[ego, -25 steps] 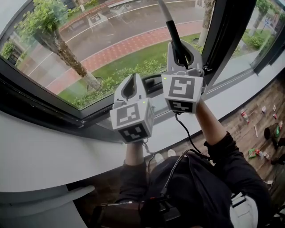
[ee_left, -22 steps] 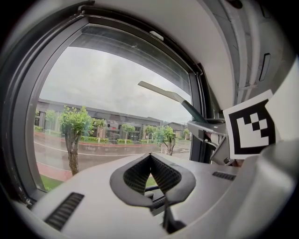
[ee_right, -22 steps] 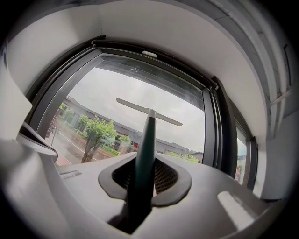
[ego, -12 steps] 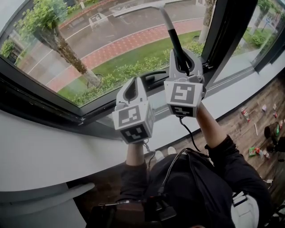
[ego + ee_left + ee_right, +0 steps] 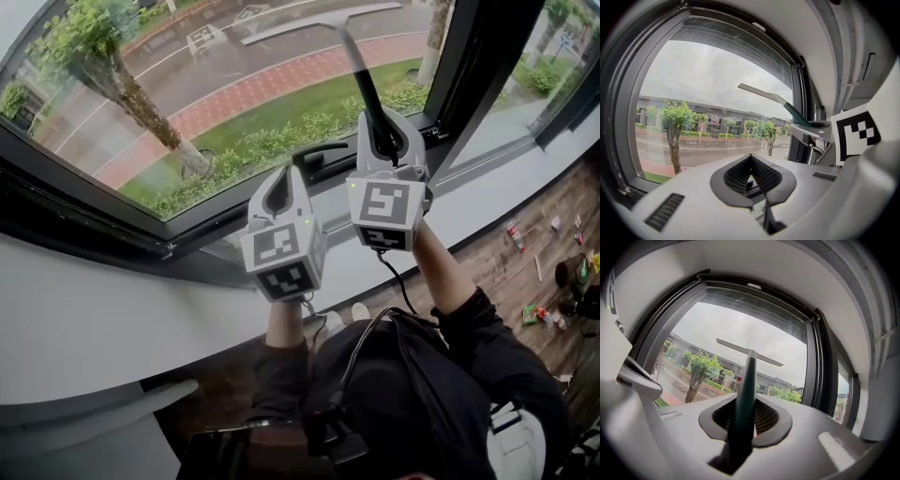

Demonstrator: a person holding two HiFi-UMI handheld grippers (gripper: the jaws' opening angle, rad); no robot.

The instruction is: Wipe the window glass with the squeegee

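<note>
Right tool (image 5: 382, 127) gripped the squeegee (image 5: 349, 45), blade high on window glass (image 5: 187, 84), left tool (image 5: 278, 187) clenched empty; downward stroke seemed next

Left gripper (image 5: 278, 186): pale grey shell, black ribbed pads, black-and-white marker cube (image 5: 281, 255).
Right gripper (image 5: 384, 131): same build; green light (image 5: 352, 185) on its cube's corner, black cable (image 5: 398, 281) beneath its cube.
Sleeves (image 5: 483, 333): black.

Squeegee (image 5: 364, 80): its handle's lower end was buried inside the right gripper (image 5: 387, 127), contact out of sight. The window glass (image 5: 234, 94) ran off the top edge. Litter (image 5: 536, 319) by the floor's (image 5: 539, 220) right edge was too small to name.
</note>
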